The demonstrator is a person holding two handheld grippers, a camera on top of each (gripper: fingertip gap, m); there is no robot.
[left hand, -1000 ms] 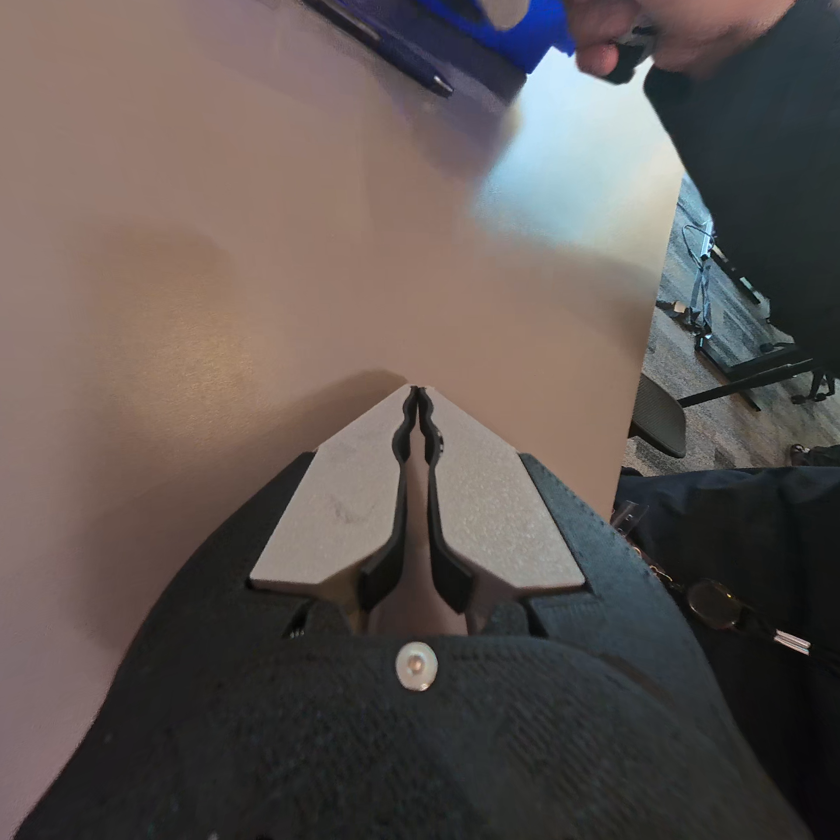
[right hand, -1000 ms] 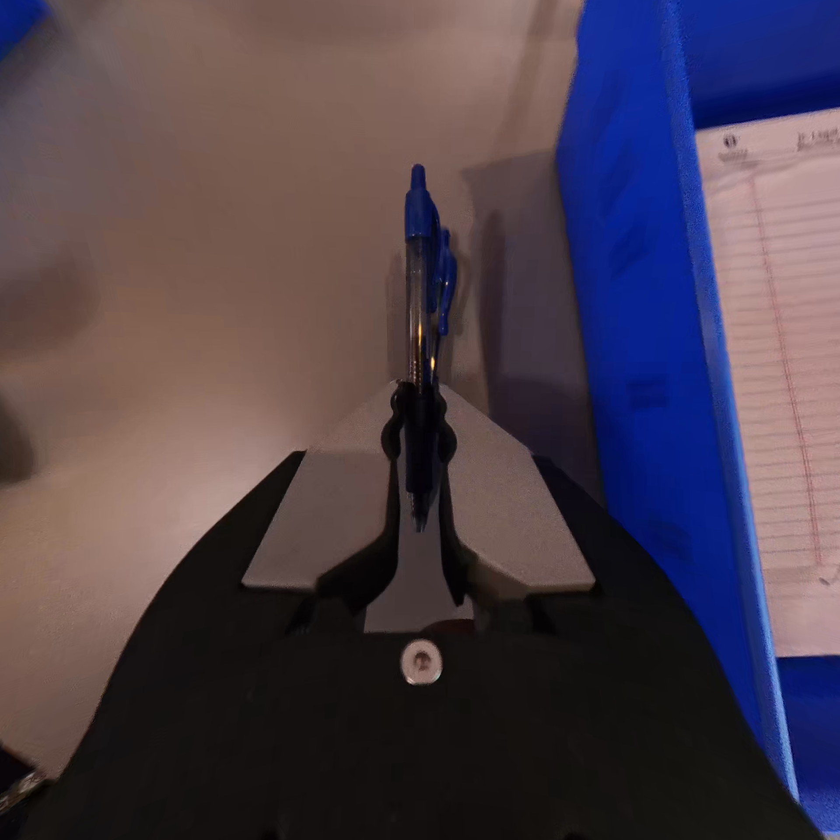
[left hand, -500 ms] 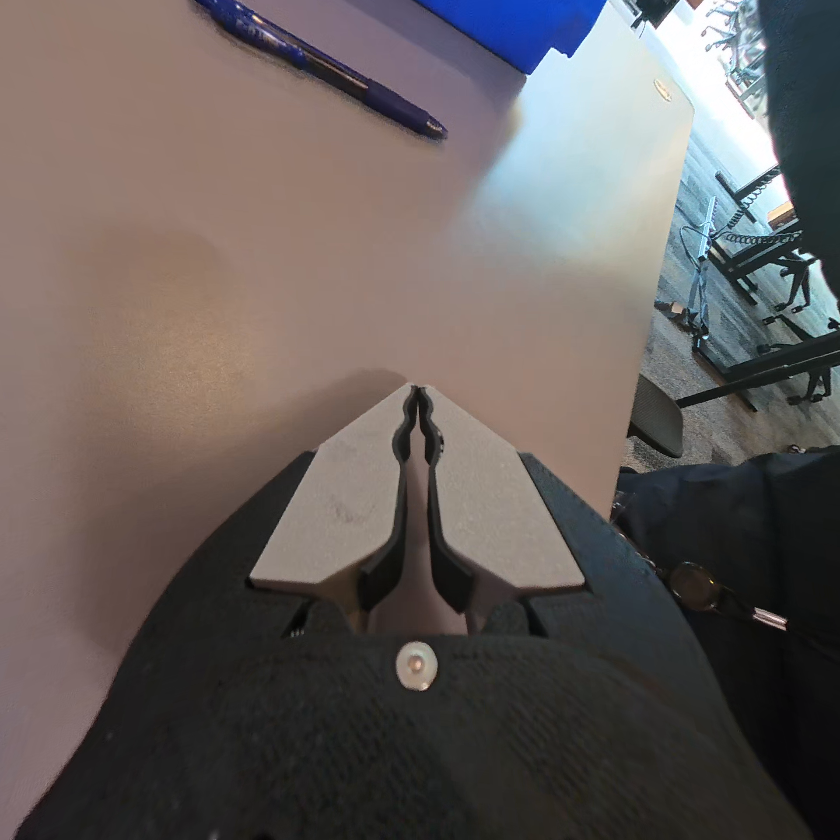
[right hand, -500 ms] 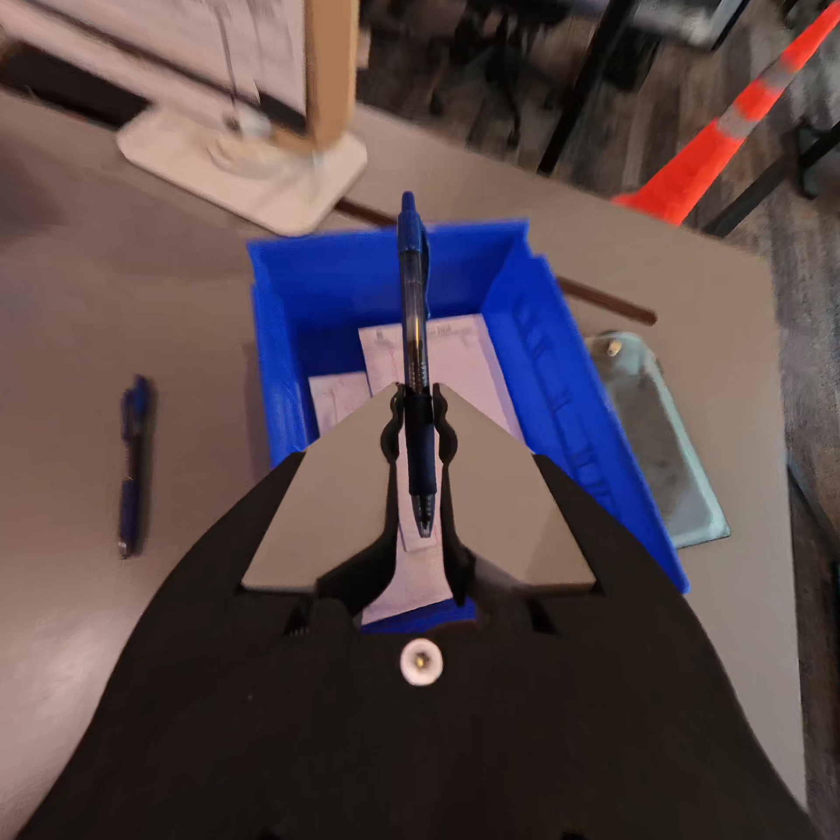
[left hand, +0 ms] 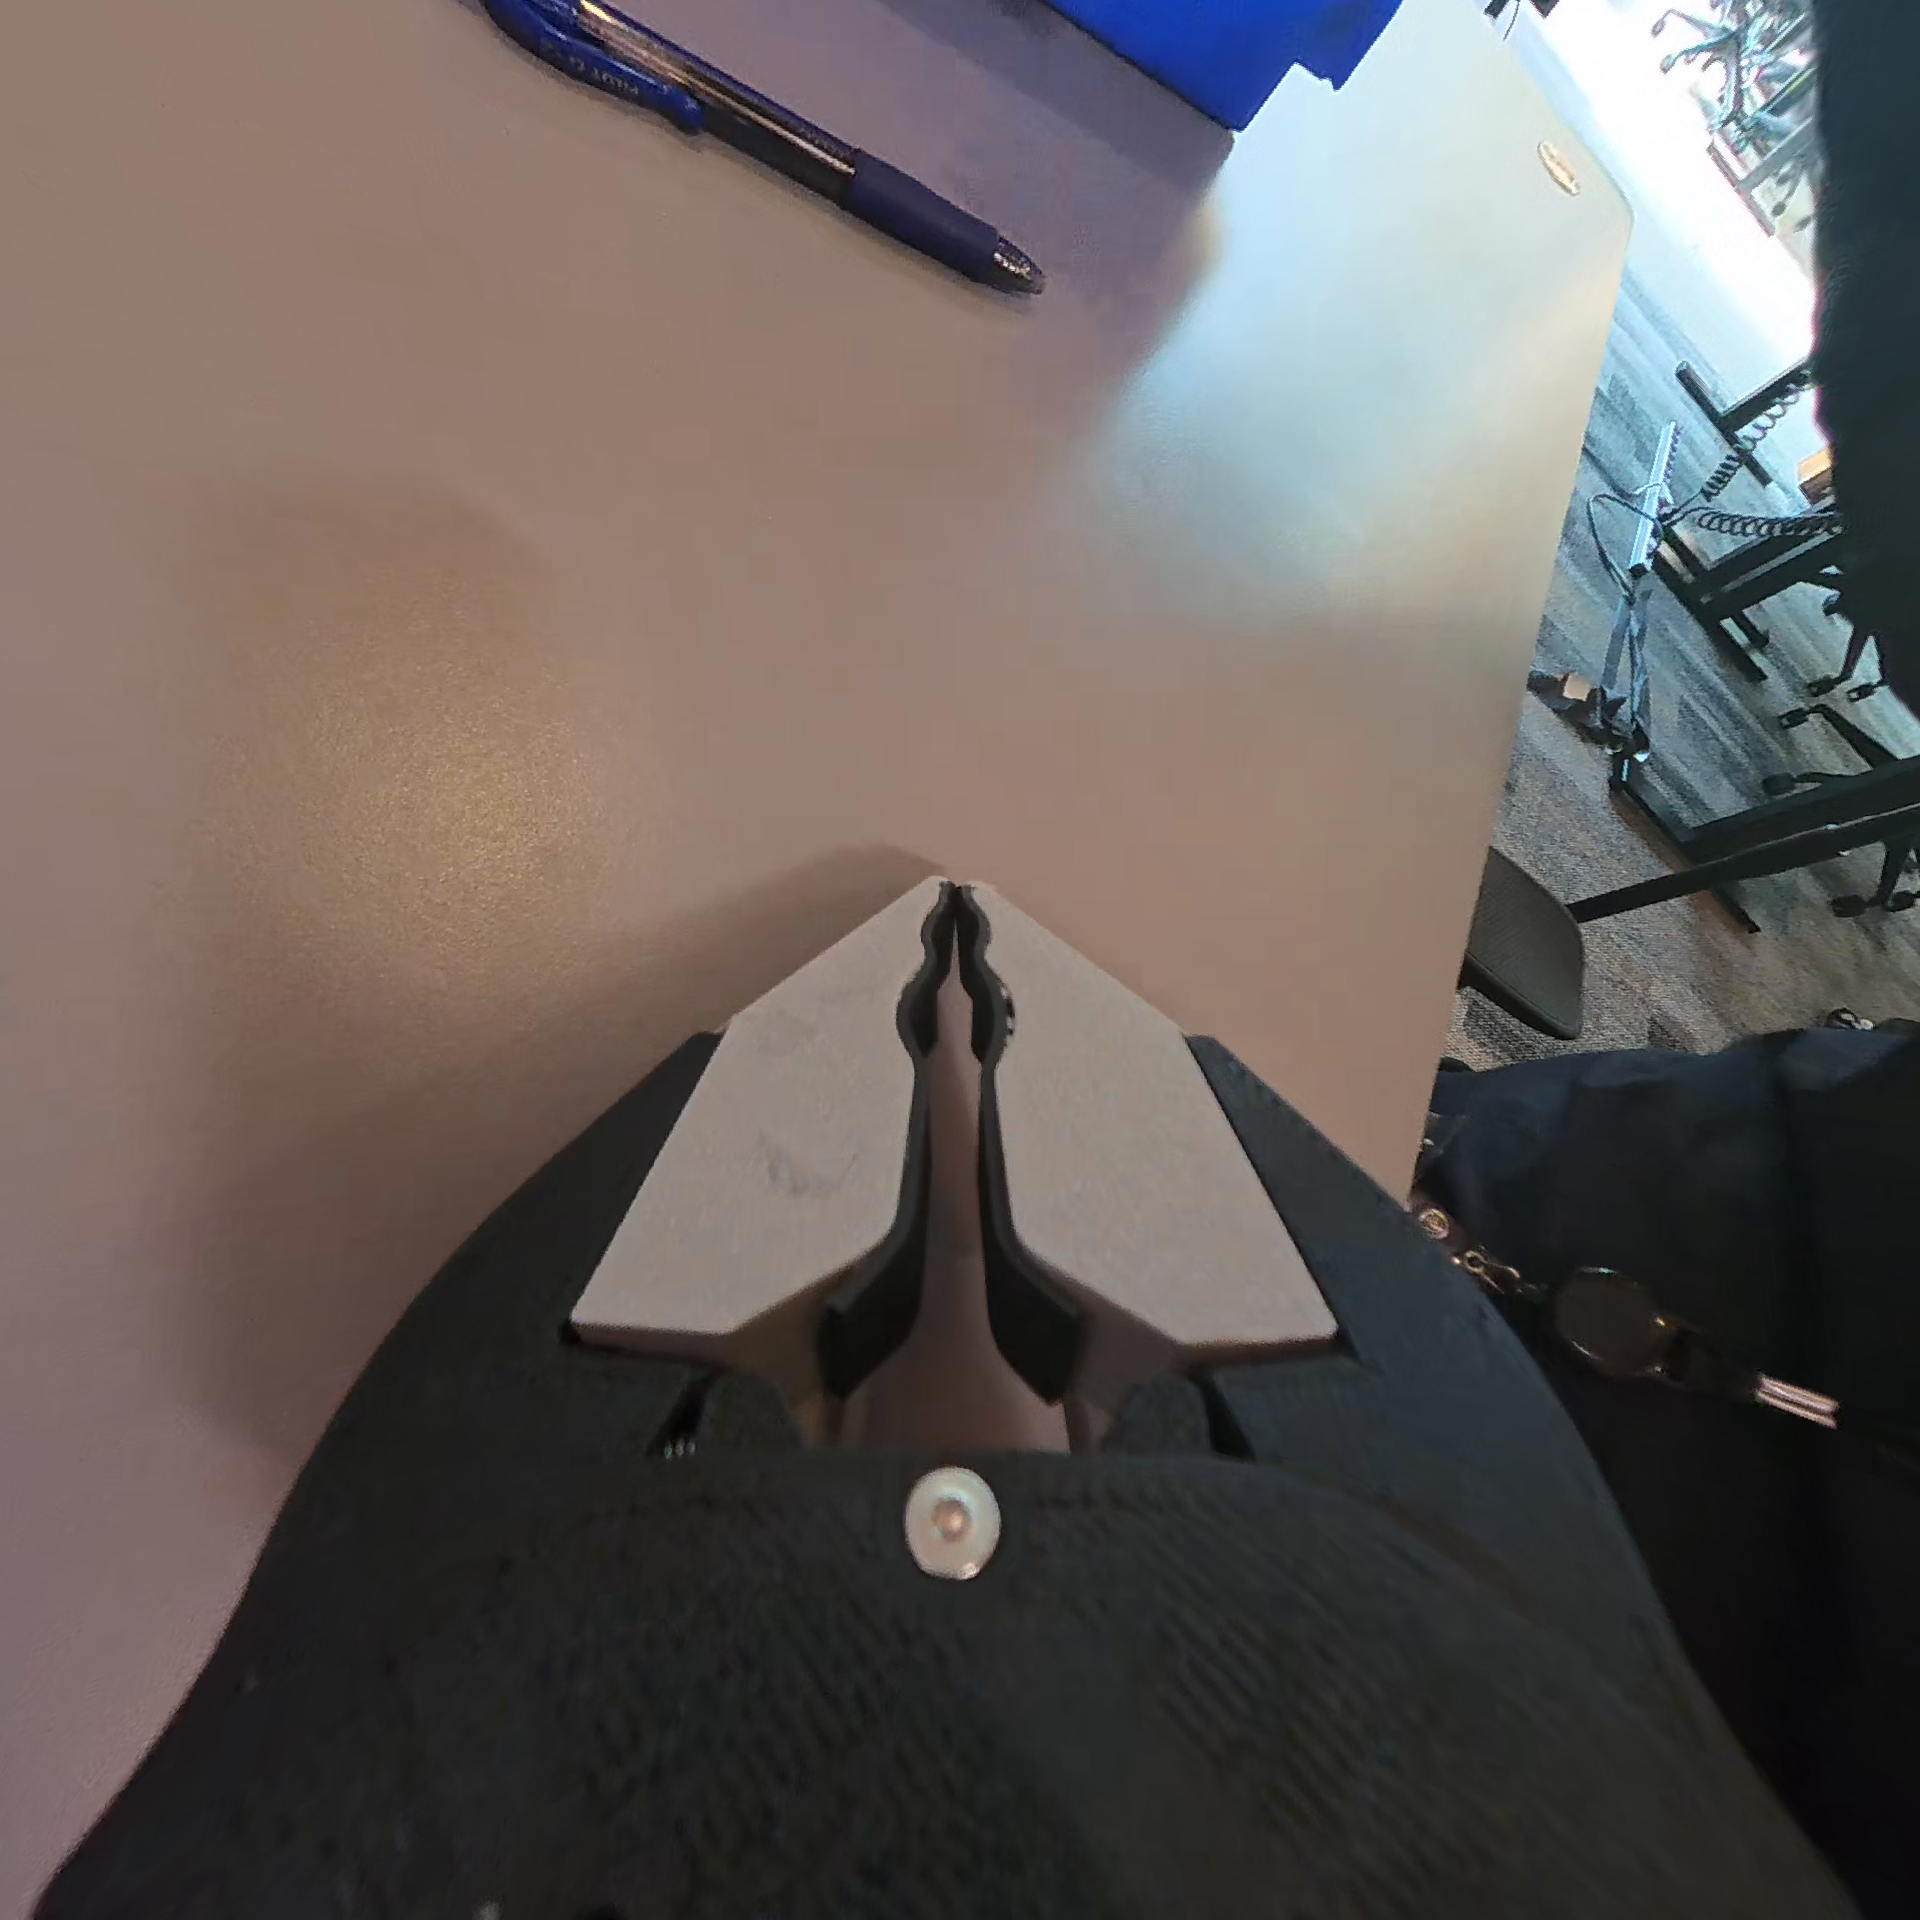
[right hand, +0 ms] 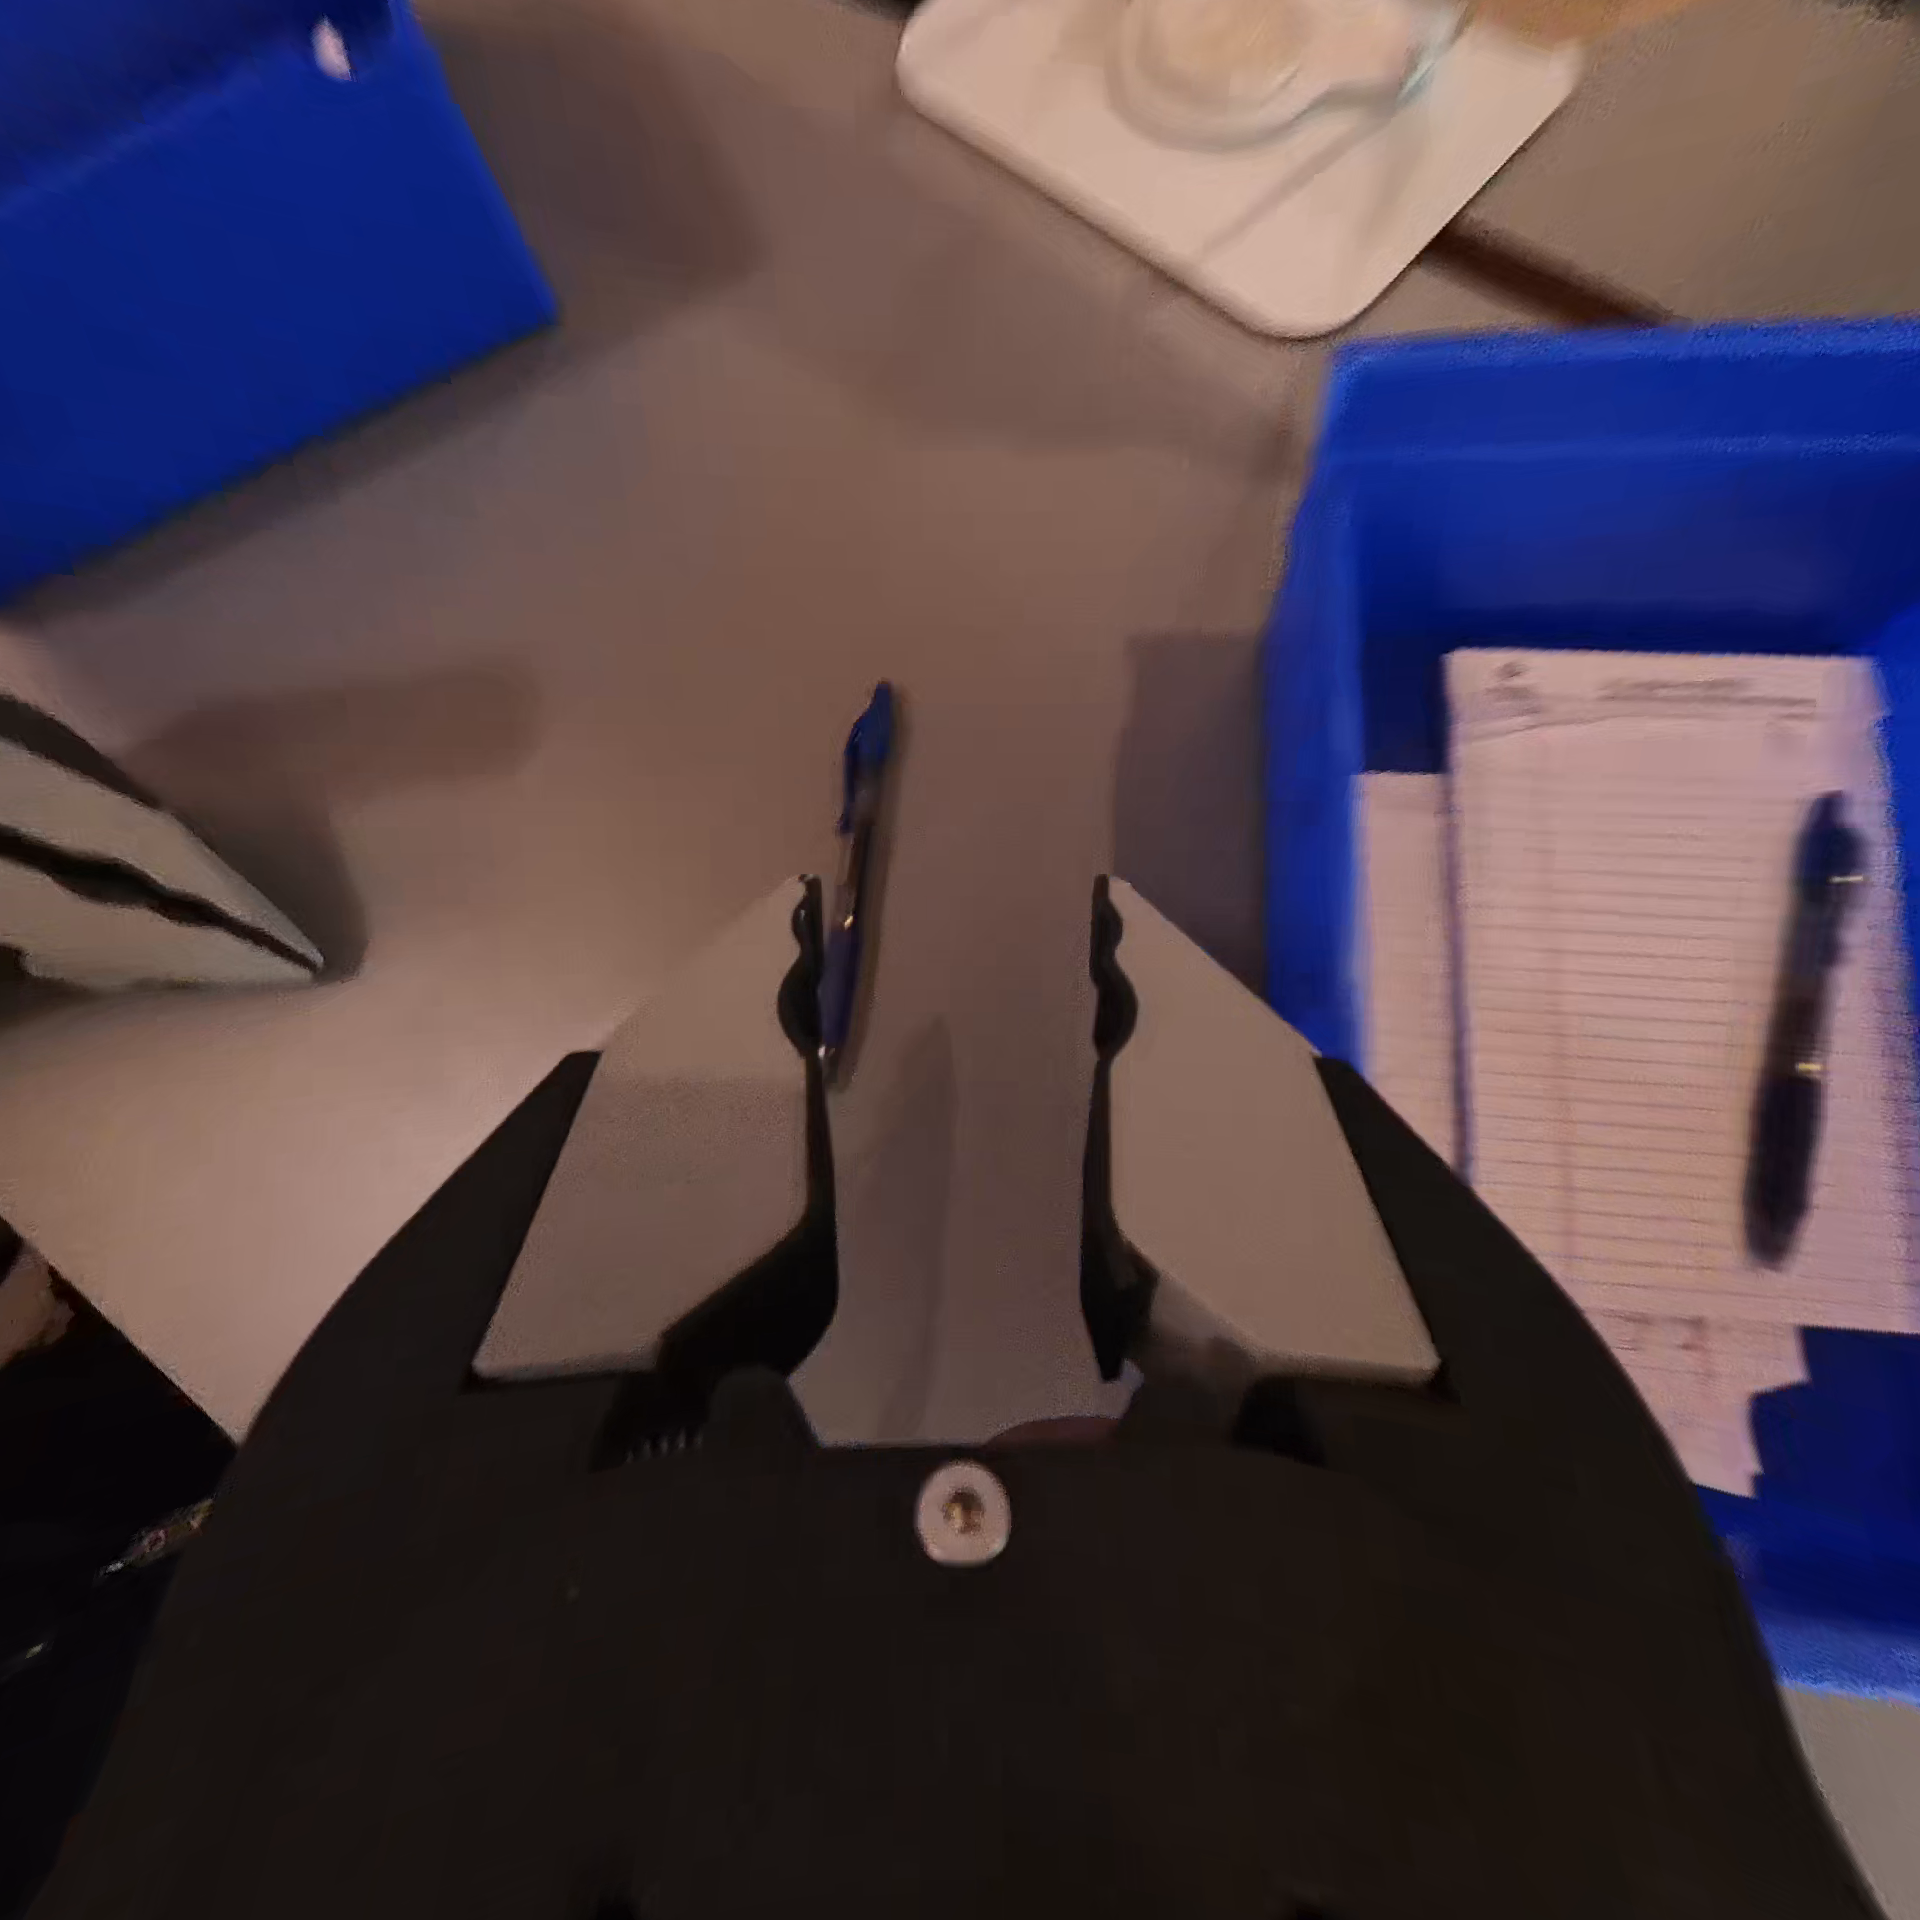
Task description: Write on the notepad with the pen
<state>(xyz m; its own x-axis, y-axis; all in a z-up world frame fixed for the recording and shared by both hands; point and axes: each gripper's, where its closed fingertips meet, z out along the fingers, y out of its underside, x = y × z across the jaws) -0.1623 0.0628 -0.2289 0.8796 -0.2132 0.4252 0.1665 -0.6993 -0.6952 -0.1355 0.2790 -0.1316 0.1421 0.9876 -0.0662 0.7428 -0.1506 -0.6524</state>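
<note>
Fingers (right hand: 1174, 1049) apart, blue pen (right hand: 1803, 1023) on notepad (right hand: 1642, 997)

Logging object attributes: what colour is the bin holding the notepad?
Bright blue. The bin shows best in the right wrist view, with the lined notepad inside.

Printed lettering runs along the blue pen (left hand: 764, 140) barrel — the notepad (right hand: 1662, 987) header stays blurred.

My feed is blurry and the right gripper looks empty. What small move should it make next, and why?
Probably nudge the right gripper slightly left to centre the pen on the table before lowering and closing. Its jaws stand open and empty, and that pen lies beside its left finger, not midway. The other pen lies farther off, on the notepad.
</note>
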